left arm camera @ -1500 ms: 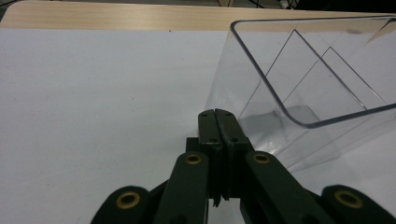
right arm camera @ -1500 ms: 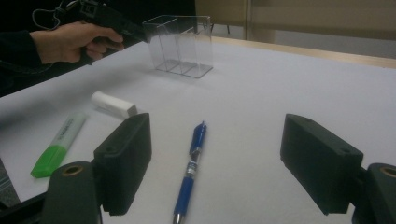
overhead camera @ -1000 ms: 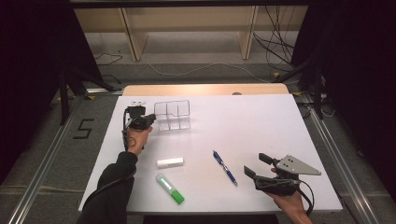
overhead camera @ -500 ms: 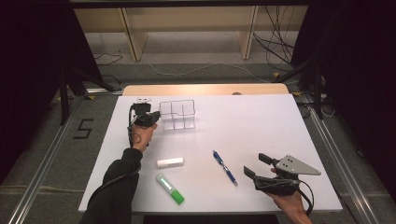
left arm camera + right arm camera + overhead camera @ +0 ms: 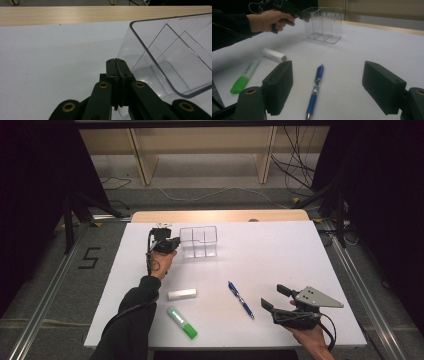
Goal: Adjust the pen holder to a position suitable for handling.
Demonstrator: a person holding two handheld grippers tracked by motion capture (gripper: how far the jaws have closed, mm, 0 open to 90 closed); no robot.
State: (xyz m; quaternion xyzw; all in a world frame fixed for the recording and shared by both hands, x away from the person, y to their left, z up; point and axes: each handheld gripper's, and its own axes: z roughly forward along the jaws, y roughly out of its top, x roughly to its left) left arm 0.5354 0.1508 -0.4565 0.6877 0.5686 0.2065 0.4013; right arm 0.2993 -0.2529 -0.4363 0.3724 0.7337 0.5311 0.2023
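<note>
Now left gripper (image 5: 172, 243) outstretched beside clear organizer (image 5: 199, 241), jaws closed, empty; right gripper (image 5: 272, 299) jaws wide, empty.

White bench (image 5: 280, 245) with a wooden far edge strip (image 5: 220, 215); beyond it, a wooden shelf frame (image 5: 200, 150), loose cables (image 5: 295, 165) on grey floor (image 5: 40, 285), dark surroundings.

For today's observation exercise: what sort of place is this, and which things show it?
Probably a lab or recording workspace: a white table on railed flooring, loose cables behind it, and dark curtains at both sides.
</note>
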